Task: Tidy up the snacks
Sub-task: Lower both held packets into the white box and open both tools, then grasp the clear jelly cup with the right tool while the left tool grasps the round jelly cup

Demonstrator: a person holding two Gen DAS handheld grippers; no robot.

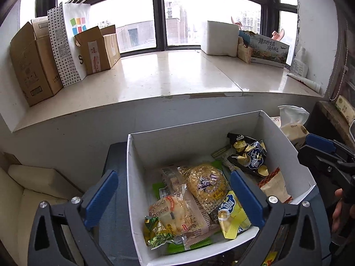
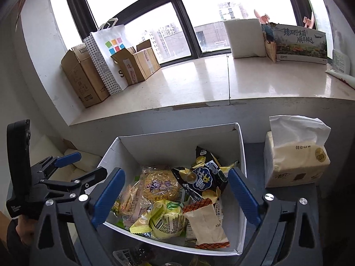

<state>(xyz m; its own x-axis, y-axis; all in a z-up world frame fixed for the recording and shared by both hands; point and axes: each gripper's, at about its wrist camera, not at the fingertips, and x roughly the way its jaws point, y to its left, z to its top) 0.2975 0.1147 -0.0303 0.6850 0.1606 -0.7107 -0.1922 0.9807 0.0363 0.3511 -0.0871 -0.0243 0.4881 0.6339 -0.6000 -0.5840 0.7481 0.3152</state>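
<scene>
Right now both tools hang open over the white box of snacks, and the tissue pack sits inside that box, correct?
Not quite. The right wrist view shows the tissue pack outside the white box, beside its right wall. Both the left tool and right tool are open over the snacks.

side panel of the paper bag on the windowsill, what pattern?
Black polka dots on white, on the paper bag; clearest in the left wrist view.

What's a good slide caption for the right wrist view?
Open right gripper poised above a white box full of snack packets, tissue pack alongside.
</scene>
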